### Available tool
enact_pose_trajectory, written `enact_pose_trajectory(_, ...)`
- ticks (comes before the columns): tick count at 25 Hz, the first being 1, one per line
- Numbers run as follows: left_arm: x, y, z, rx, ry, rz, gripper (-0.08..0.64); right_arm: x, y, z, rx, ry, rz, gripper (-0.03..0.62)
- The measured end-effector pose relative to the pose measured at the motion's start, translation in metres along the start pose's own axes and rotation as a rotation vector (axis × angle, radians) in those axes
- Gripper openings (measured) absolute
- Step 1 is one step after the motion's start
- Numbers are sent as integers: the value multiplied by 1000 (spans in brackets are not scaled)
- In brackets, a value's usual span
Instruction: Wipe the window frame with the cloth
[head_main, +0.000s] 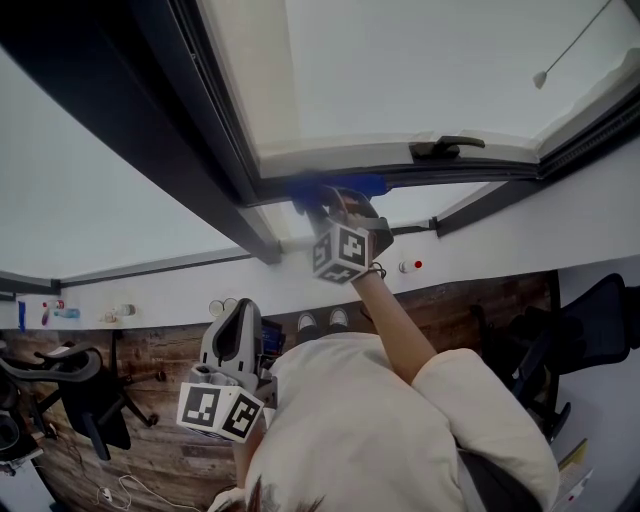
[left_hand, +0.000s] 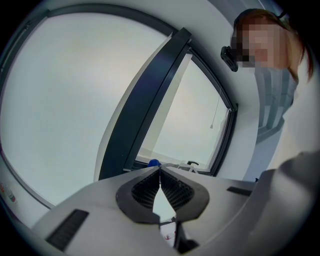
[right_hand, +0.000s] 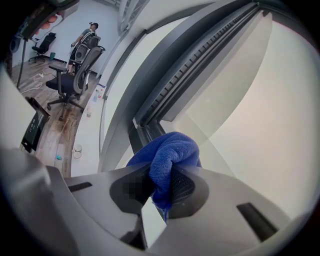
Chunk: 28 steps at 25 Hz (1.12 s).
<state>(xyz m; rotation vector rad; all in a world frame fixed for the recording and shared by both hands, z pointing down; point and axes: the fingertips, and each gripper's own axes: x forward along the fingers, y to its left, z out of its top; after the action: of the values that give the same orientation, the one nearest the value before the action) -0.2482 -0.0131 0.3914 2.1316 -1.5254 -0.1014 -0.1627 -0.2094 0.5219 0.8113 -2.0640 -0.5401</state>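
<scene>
Right gripper view alone shows the right gripper clamped on the blue cloth by the window frame; at seven o'clock in head view, the left gripper has its jaws together.

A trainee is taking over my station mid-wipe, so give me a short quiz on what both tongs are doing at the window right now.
1. True or false: the left tongs are shut with nothing between them.
2. What do the right tongs grip? A a sponge; B a blue cloth; C a spray bottle.
3. Fill in: the blue cloth is held up at the dark window ____.
Key: 1 true; 2 B; 3 frame.
</scene>
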Motion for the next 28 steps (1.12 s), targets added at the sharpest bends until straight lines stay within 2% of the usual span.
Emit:
enact_pose_trajectory(10, 4, -6, 2, 12, -7, -9, 11, -9, -12, -20, 16, 29, -26, 58)
enact_pose_trajectory(13, 5, -8, 3, 12, -11, -10, 11, -11, -15, -26, -8, 37, -34, 58)
enact_pose_trajectory(15, 5, -9, 4, 10, -14, -11, 11, -13, -15, -29, -103, 49, -47, 58)
enact_pose_trajectory(18, 5, -12, 3, 8, -14, -15, 11, -15, -12, -34, -352, 78, -91, 58)
enact_pose_trajectory(20, 7, -14, 2, 9, -13, -18, 11, -15, -10, -37, -418, 78, -109, 57)
enact_pose_trajectory(25, 12, -20, 2, 11, -14, -24, 11, -19, -15, -44, -360, 61, -103, 58)
enact_pose_trajectory(28, 16, -24, 1, 14, -11, -28, 11, -22, -20, -49, -273, 43, -78, 58)
